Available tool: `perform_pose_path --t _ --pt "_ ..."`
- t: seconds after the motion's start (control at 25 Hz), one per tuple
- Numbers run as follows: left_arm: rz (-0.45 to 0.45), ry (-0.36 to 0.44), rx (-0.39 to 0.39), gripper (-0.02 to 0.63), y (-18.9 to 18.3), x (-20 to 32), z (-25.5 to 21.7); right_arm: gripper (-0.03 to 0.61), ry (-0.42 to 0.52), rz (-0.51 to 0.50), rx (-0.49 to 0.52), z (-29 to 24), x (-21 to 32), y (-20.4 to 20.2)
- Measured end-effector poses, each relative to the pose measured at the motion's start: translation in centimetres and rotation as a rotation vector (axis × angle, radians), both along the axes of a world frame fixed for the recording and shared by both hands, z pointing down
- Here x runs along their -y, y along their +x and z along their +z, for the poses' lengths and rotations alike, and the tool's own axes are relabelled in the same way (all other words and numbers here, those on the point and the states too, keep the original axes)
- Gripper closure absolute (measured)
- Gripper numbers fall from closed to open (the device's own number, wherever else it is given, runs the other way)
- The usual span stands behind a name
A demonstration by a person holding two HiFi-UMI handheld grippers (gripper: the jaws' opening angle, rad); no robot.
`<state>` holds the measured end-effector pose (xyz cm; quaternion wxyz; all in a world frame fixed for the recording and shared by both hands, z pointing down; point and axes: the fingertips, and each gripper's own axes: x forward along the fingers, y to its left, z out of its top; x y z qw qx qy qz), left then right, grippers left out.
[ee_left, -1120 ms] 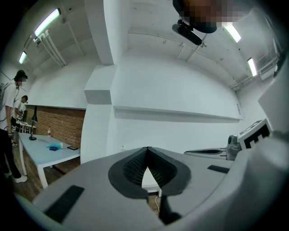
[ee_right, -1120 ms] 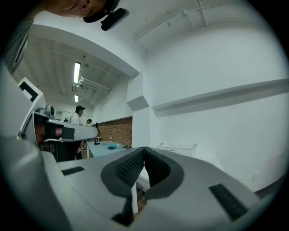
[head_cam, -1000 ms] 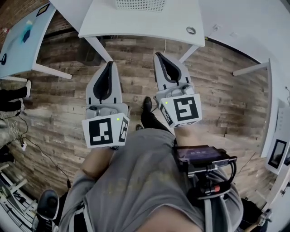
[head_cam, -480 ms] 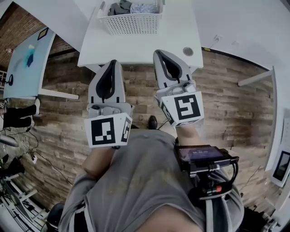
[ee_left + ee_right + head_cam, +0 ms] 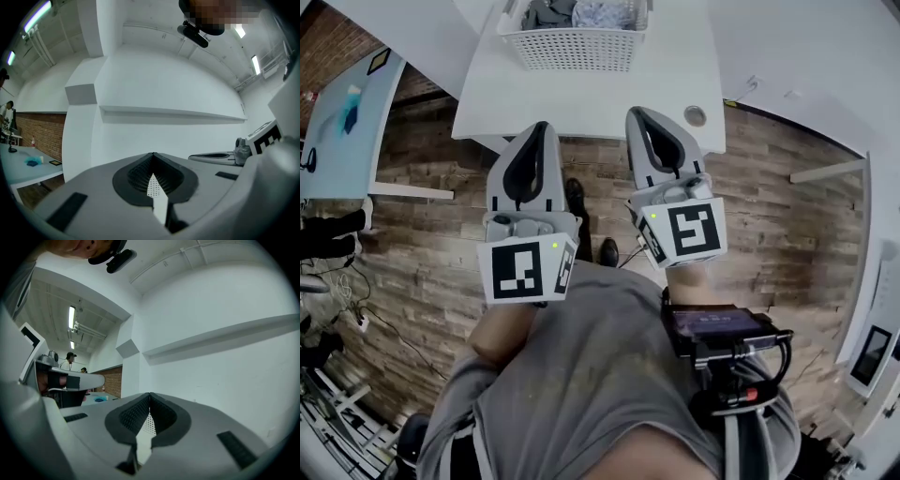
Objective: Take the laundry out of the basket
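A white perforated laundry basket (image 5: 574, 45) stands on the white table (image 5: 675, 66) at the top of the head view. Grey and pale blue laundry (image 5: 572, 13) lies piled inside it. My left gripper (image 5: 540, 126) and right gripper (image 5: 638, 112) are held level side by side, with their tips over the table's near edge and short of the basket. Both are shut with nothing between the jaws. In the left gripper view the left gripper's (image 5: 153, 153) tips meet, and a sliver of the basket's dotted wall (image 5: 153, 186) shows through the gap behind them. The right gripper (image 5: 150, 393) looks the same in its own view.
Wood plank floor lies below, with the person's shoes (image 5: 575, 196) under the grippers. A round grommet (image 5: 695, 115) sits in the table's near right corner. A pale blue desk (image 5: 345, 105) stands at the left and white desk legs (image 5: 825, 169) at the right. Other people's legs (image 5: 328, 234) are at the far left.
The person has walked up to the table. The basket has come into view at the top, and both grippers have moved forward until their tips are over the table's edge.
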<state>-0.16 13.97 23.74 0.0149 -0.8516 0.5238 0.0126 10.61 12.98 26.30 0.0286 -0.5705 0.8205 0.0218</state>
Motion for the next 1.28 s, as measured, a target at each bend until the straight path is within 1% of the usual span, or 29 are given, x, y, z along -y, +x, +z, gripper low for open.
perform_pose_path --t 0.16,0.36,0.6,0.8,0.96,1.08,1.28 --pt "0.011 -0.028 -0.007 0.606 0.0 3.1 1.1 0.571 -0.026 0.009 -0.001 1.0 2.7 0.2" --pt "0.024 -0.060 -0.020 0.606 0.1 8.2 2.4 0.571 -0.054 0.006 -0.011 2.2 7.2 0.0" --pt "0.056 -0.063 -0.038 0.606 0.0 15.4 1.9 0.571 -0.013 0.046 -0.018 0.1 14.8 0.4" --pt "0.087 -0.044 -0.049 0.606 -0.7 21.3 0.7 0.571 0.023 0.098 -0.025 -2.0 21.5 0.8" --pt "0.109 0.008 -0.064 0.606 -1.1 25.8 -1.0 0.571 0.058 0.127 -0.039 -3.6 25.8 0.8" --pt "0.131 0.032 -0.073 0.606 -1.3 28.2 -1.9 0.571 0.073 0.145 -0.039 -4.2 28.0 0.5" --pt "0.185 0.093 -0.106 0.606 -1.3 31.5 -4.1 0.571 0.126 0.184 -0.065 -6.4 30.6 0.2"
